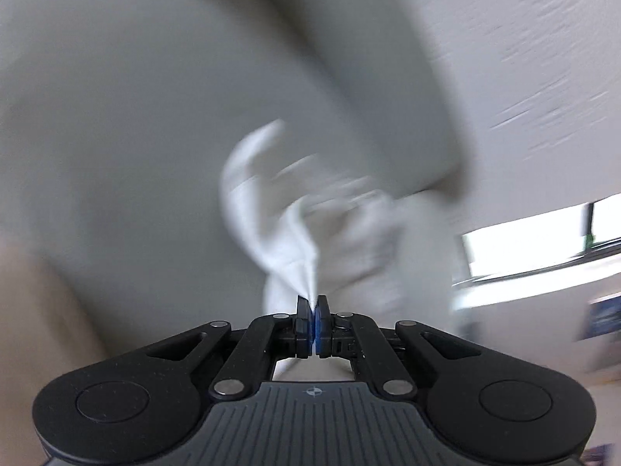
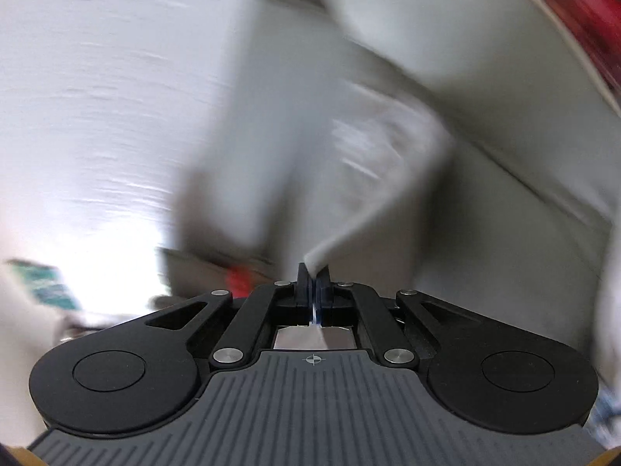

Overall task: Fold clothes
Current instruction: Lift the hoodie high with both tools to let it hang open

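A: Here, what does the left gripper (image 1: 313, 303) hold?
B: A pinch of white garment (image 1: 310, 217), clamped between closed jaws, bunched just ahead over a grey surface (image 1: 116, 136).
A: And the right gripper (image 2: 313, 272)?
B: Likewise closed on a cloth edge (image 2: 368, 178); both views blurred.

No words, names or numbers can be read in either view. Both pictures are very blurry. The only sign is a small round mark with a cross in it, on the grey ribbed plate (image 1: 310, 427) behind the left claw (image 1: 313, 305). The same mark sits on the grey ribbed plate (image 2: 310, 400) behind the right claw (image 2: 313, 272). A dark blue thing (image 1: 605, 316) at the right edge of the left view and a green thing (image 2: 42, 283) at the left edge of the right view are too smeared to tell if they carry letters.
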{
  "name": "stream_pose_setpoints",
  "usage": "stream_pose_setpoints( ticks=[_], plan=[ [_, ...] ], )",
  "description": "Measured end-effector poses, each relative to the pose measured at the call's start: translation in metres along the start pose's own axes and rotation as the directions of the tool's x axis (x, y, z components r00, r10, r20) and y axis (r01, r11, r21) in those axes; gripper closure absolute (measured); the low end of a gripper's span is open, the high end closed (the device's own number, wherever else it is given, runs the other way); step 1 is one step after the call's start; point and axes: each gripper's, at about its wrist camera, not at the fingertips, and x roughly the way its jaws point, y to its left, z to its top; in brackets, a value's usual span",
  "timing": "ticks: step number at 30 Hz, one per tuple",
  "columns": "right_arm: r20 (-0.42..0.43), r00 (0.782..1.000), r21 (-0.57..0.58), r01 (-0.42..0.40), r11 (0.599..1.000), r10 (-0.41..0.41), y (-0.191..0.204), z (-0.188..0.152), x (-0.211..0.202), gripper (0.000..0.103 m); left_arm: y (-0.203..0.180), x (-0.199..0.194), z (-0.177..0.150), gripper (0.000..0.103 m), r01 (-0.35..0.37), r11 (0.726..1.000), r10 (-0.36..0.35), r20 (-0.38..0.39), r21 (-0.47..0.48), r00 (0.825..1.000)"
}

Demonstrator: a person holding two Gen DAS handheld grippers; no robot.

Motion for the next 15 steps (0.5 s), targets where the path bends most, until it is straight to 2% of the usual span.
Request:
stream_pose_setpoints(
  ticks=[1, 2, 3, 4, 5, 6, 7, 8, 9, 11, 12, 13, 14, 15],
  plan=[
    [0.043, 0.997, -0.046, -0.065, 0.997, 0.067, 0.030, 0.010, -0.008, 0.102, -0.018, -0.009, 0.011, 0.103, 0.075, 0.997, -0.075, 0.035, -0.001, 0.997],
    [0.108, 0.983, -0.107, -0.139, 0.984, 0.151, 0.063, 0.017, -0.026, 0.102, -0.037, -0.022, 0.020, 0.103, 0.152, 0.988, -0.153, 0.079, 0.008, 0.985],
    [0.172, 0.958, -0.171, -0.202, 0.964, 0.232, 0.095, 0.022, -0.045, 0.102, -0.055, -0.040, 0.027, 0.103, 0.220, 0.975, -0.222, 0.141, 0.029, 0.965],
    [0.243, 0.925, -0.231, -0.237, 0.944, 0.291, 0.119, 0.022, -0.067, 0.102, -0.073, -0.058, 0.032, 0.103, 0.284, 0.957, -0.289, 0.203, 0.056, 0.936],
    [0.305, 0.893, -0.278, -0.249, 0.928, 0.331, 0.138, 0.021, -0.086, 0.102, -0.091, -0.077, 0.038, 0.103, 0.344, 0.935, -0.355, 0.262, 0.086, 0.898],
    [0.357, 0.863, -0.320, -0.247, 0.915, 0.358, 0.155, 0.018, -0.103, 0.102, -0.104, -0.092, 0.038, 0.103, 0.379, 0.918, -0.395, 0.303, 0.114, 0.867],
    [0.366, 0.859, -0.345, -0.232, 0.909, 0.358, 0.172, 0.017, -0.114, 0.102, -0.117, -0.106, 0.038, 0.103, 0.408, 0.902, -0.431, 0.339, 0.141, 0.836],
    [0.339, 0.874, -0.352, -0.225, 0.909, 0.347, 0.187, 0.017, -0.119, 0.102, -0.130, -0.119, 0.037, 0.103, 0.434, 0.885, -0.465, 0.373, 0.169, 0.803],
    [0.322, 0.872, -0.358, -0.248, 0.900, 0.369, 0.198, 0.014, -0.127, 0.102, -0.143, -0.130, 0.034, 0.103, 0.436, 0.878, -0.479, 0.397, 0.199, 0.783],
    [0.346, 0.839, -0.436, -0.252, 0.864, 0.419, 0.220, 0.000, -0.151, 0.102, -0.174, -0.155, 0.019, 0.103, 0.409, 0.856, -0.514, 0.435, 0.316, 0.739],
    [0.379, 0.817, -0.486, -0.225, 0.845, 0.435, 0.227, -0.009, -0.160, 0.103, -0.187, -0.167, 0.009, 0.103, 0.393, 0.836, -0.541, 0.452, 0.383, 0.709],
    [0.409, 0.815, -0.518, -0.162, 0.840, 0.410, 0.233, -0.016, -0.163, 0.103, -0.199, -0.180, -0.002, 0.103, 0.373, 0.812, -0.569, 0.466, 0.449, 0.678],
    [0.393, 0.848, -0.513, -0.119, 0.850, 0.355, 0.237, -0.015, -0.159, 0.103, -0.210, -0.187, -0.010, 0.103, 0.303, 0.813, -0.553, 0.494, 0.498, 0.671],
    [0.375, 0.872, -0.505, -0.092, 0.858, 0.314, 0.240, -0.014, -0.157, 0.102, -0.214, -0.188, -0.010, 0.103, 0.284, 0.826, -0.529, 0.496, 0.488, 0.688]
  ],
)
